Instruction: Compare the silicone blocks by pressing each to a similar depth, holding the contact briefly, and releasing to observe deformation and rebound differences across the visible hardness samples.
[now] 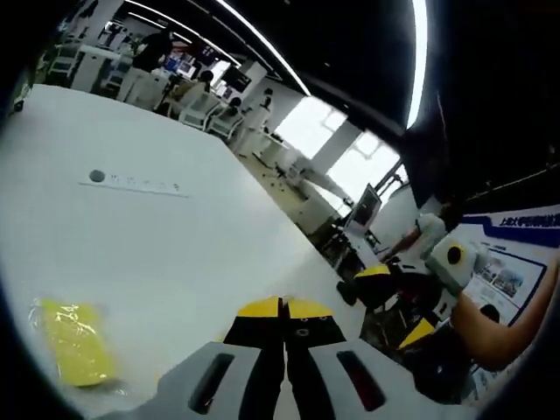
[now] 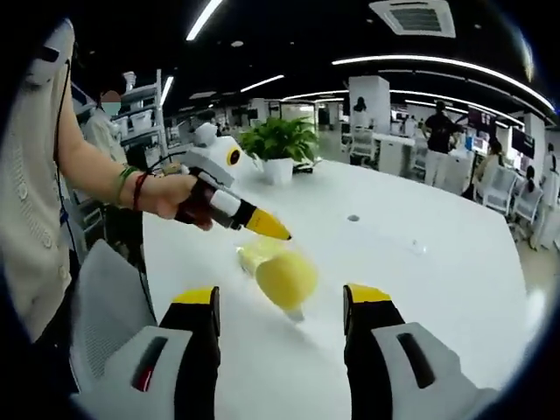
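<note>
Silicone blocks: a yellow block point(image 2: 285, 278) sat at centre frame in the right gripper view, on the white table point(image 2: 420, 262), between my right gripper point(image 2: 284, 302)'s spread jaws but not touched. My left gripper point(image 2: 267, 227) came in from upper left, jaws pressed together, tip just above the blocks. In the left gripper view, left gripper point(image 1: 283, 307) closed at bottom centre; bagged yellow block point(image 1: 74, 343) at lower left.
</note>
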`<state>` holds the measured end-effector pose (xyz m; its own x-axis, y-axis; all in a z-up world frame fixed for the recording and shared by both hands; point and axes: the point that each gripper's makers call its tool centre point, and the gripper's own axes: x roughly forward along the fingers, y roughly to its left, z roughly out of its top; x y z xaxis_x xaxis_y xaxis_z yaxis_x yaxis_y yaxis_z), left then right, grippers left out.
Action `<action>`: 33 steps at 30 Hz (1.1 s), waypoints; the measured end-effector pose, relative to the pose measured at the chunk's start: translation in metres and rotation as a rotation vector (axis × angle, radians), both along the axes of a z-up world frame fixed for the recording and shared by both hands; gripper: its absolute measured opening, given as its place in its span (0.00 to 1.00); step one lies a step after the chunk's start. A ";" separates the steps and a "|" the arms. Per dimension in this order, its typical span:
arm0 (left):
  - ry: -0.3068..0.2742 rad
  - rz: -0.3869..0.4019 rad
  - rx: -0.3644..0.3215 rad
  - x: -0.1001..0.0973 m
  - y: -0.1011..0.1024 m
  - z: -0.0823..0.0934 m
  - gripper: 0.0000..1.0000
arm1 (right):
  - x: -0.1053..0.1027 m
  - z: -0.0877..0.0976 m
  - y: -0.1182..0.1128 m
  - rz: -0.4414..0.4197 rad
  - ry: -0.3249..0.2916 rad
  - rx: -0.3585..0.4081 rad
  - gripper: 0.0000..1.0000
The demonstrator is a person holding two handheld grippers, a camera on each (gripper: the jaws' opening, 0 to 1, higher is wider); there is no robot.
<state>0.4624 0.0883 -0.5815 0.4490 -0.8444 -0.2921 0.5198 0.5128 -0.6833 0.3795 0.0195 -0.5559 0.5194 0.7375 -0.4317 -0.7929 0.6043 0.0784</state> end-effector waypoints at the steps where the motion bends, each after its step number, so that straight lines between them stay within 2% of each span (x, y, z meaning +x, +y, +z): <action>1: 0.005 0.002 -0.002 0.000 -0.001 -0.002 0.00 | -0.003 -0.004 -0.003 -0.009 0.032 0.005 0.49; 5: 0.034 0.018 -0.021 0.005 -0.004 -0.010 0.00 | -0.005 -0.008 -0.012 -0.025 0.044 -0.004 0.50; 6: 0.057 0.021 -0.036 0.006 -0.006 -0.012 0.00 | -0.005 -0.007 -0.015 -0.034 0.050 0.005 0.51; 9: 0.064 0.035 -0.035 0.010 -0.007 -0.016 0.00 | -0.005 -0.006 -0.018 -0.040 0.047 0.000 0.53; 12: 0.089 0.097 -0.050 0.024 -0.002 -0.023 0.00 | -0.004 -0.004 -0.023 -0.047 0.039 -0.006 0.54; 16: 0.087 0.122 -0.032 0.034 0.000 -0.030 0.00 | -0.006 -0.008 -0.026 -0.047 0.046 -0.018 0.55; 21: 0.125 0.224 -0.007 0.054 0.012 -0.052 0.00 | -0.010 -0.017 -0.030 -0.037 0.066 -0.044 0.54; 23: 0.127 0.240 0.000 0.059 0.016 -0.059 0.00 | -0.010 -0.018 -0.032 -0.042 0.067 -0.044 0.54; 24: 0.149 0.261 0.007 0.062 0.019 -0.067 0.00 | -0.009 -0.018 -0.034 -0.049 0.070 -0.041 0.54; 33: 0.202 0.297 0.048 0.073 0.033 -0.100 0.00 | -0.008 -0.026 -0.041 -0.066 0.094 -0.049 0.53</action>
<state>0.5358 0.1214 -0.6811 0.6018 -0.6692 -0.4359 0.2008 0.6550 -0.7284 0.3712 -0.0212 -0.5823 0.5215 0.6796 -0.5159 -0.7416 0.6600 0.1197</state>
